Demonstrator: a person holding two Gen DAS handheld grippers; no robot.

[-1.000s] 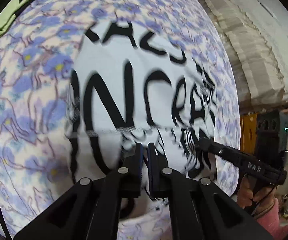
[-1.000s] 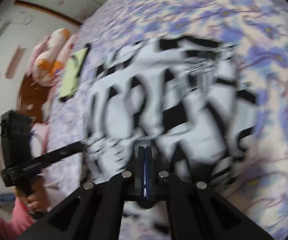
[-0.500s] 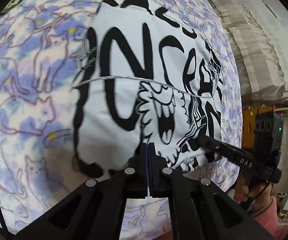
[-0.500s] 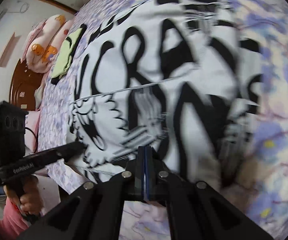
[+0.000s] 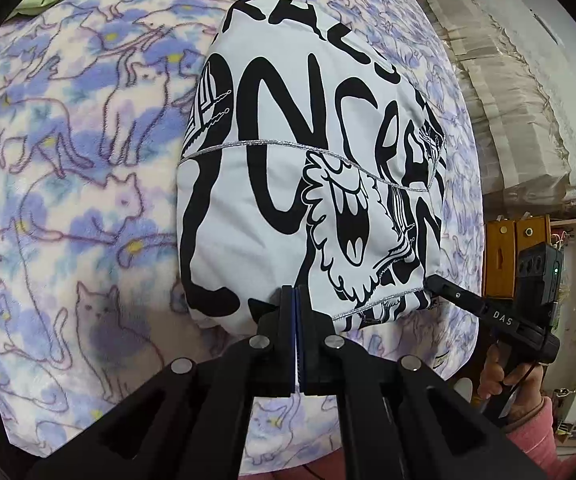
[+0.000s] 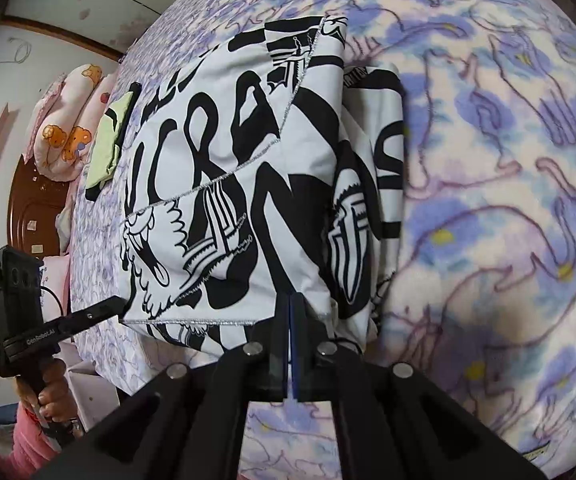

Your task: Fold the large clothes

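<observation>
A white garment with bold black lettering and a cartoon print (image 5: 288,184) lies folded on a bed covered by a purple cat-pattern blanket (image 5: 68,200). My left gripper (image 5: 295,300) is shut on the garment's near edge. My right gripper (image 6: 291,304) is shut on the near edge too, further along it. In the right wrist view the garment (image 6: 224,168) shows stacked layers on its right side. Each gripper shows in the other's view, the right one (image 5: 436,282) and the left one (image 6: 118,302), each touching a near corner.
A light green folded cloth (image 6: 108,144) lies at the far end of the bed. Pink pillows (image 6: 68,128) sit beyond it by a brown headboard. A stack of beige bedding (image 5: 508,100) and wooden furniture (image 5: 516,248) stand beside the bed.
Both grippers have pulled the garment's near edge back toward the bed's near side. The fold has settled flat and the motion blur is gone.
</observation>
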